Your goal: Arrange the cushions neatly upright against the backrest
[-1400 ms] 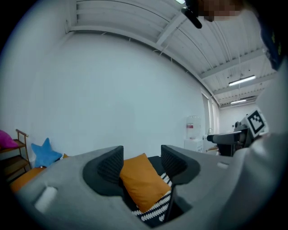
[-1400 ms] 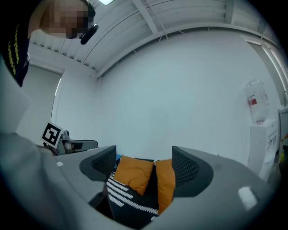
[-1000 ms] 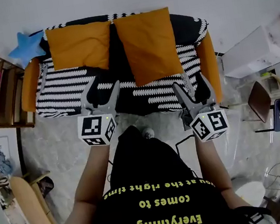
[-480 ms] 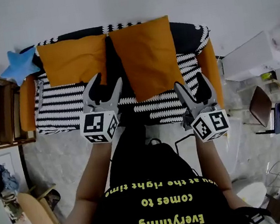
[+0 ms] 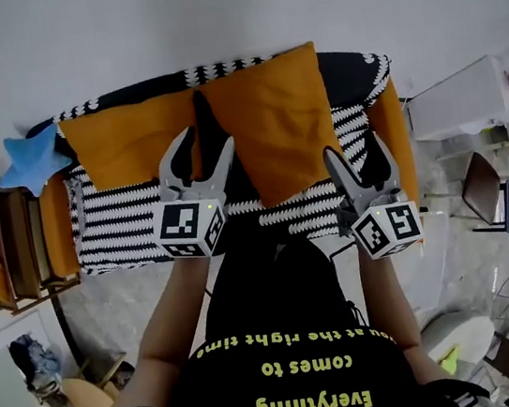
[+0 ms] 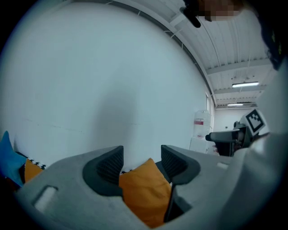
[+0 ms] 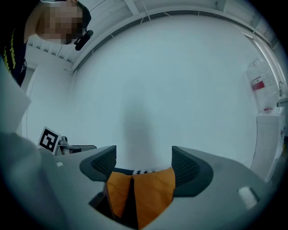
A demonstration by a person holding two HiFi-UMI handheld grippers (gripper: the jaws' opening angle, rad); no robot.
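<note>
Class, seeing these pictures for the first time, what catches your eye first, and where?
Two orange cushions stand out against the backrest of the black-and-white striped sofa: the left cushion and the tilted right cushion. A blue star cushion sits at its left end, and the left gripper and right gripper hover open before it.

The scene holds two orange cushions, the left cushion (image 5: pixel 127 141) at eleven o'clock and the right cushion (image 5: pixel 276 123) at twelve, one striped sofa (image 5: pixel 117 233), one blue star pillow (image 5: pixel 30 160) at ten, one wooden rack (image 5: pixel 20 233) at nine and one chair (image 5: pixel 482 192) at three.
</note>
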